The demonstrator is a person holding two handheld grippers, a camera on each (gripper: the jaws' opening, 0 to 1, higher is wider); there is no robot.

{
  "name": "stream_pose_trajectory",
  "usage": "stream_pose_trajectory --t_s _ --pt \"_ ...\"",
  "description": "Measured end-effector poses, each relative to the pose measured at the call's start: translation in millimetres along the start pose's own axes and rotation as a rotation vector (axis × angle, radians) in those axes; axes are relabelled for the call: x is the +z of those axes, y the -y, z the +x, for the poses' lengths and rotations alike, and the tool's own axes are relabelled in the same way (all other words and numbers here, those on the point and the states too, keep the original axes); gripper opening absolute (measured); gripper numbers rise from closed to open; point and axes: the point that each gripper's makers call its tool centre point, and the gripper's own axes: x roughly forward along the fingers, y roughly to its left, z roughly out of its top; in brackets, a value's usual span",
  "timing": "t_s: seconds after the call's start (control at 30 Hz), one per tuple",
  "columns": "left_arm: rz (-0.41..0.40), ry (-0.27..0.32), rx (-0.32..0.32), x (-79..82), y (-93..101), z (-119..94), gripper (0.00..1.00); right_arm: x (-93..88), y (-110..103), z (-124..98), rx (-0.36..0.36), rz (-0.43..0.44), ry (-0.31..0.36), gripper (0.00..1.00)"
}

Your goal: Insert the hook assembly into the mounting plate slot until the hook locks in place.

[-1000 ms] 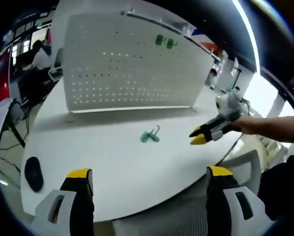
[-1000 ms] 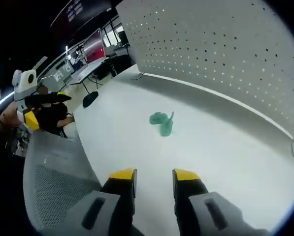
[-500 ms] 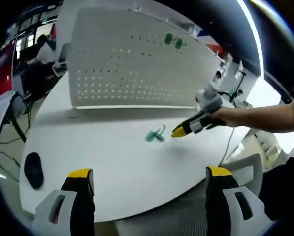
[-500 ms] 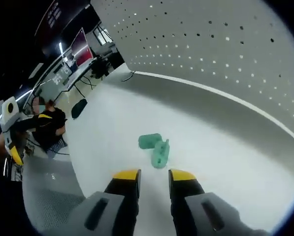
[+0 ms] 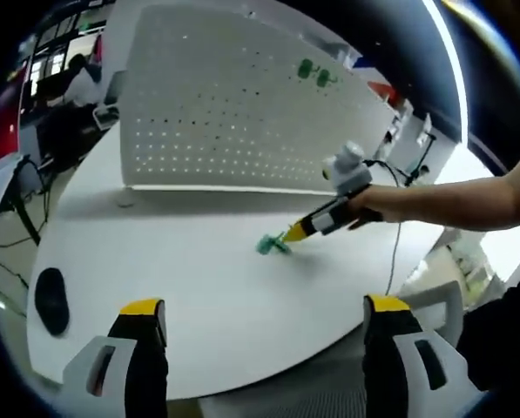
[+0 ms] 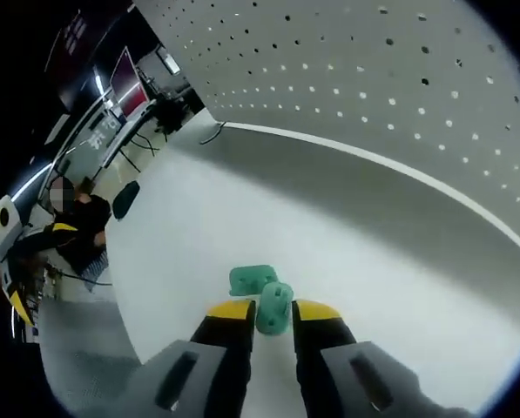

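A green hook assembly [image 5: 269,246] lies on the white table [image 5: 199,287] in front of an upright white pegboard plate [image 5: 233,113]. In the right gripper view one green piece [image 6: 274,306] sits between my right gripper's [image 6: 274,312] yellow tips, which touch both its sides. A second green piece [image 6: 253,279] lies just beyond it. In the left gripper view that right gripper [image 5: 293,233] reaches in from the right, tips down on the hook. My left gripper [image 5: 265,306] hangs wide open over the table's near edge, holding nothing. It appears far left in the right gripper view [image 6: 42,266].
Two green hooks [image 5: 312,71] hang high on the pegboard [image 6: 399,78]. A black mouse [image 5: 50,296] lies at the table's left end [image 6: 124,198]. A grey mesh chair back [image 5: 425,296] stands beside the near edge. Desks and monitors fill the room behind.
My right gripper has moved forward to the hook assembly and its jaws have narrowed around one green piece. The left gripper has stayed open and nearly still.
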Motion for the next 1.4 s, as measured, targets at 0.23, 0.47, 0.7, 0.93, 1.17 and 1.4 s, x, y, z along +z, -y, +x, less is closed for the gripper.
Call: stream_pose_trajectory --t_s 0.23,0.47,0.7,0.93,1.17,1.4 --pt "-0.008 -0.004 0.003 -2.4 -0.7 -1 0.95 1.2 4 3 -0.018 -0.014 -0.025 0.03" --pt "-0.004 -0.002 0.007 -1.9 -1.3 -2 0.95 5.0 0 3 -0.015 -0.014 -0.009 0.00" --pt "0.007 0.017 -0.001 4.7 4.9 -4 0.96 15.3 3 -14 -0.047 -0.030 0.036 0.00" --pt "0.008 0.029 -0.015 10.9 11.9 -7 0.96 34.6 12 -45 -0.105 -0.049 0.142 0.00" --pt "-0.044 0.091 -0.022 32.2 16.2 -10 0.96 60.2 -7 -87 -0.071 0.015 0.359 0.00" --pt "-0.046 0.122 -0.021 52.4 18.9 -10 0.95 72.4 -51 -130 -0.003 0.034 0.547 0.00"
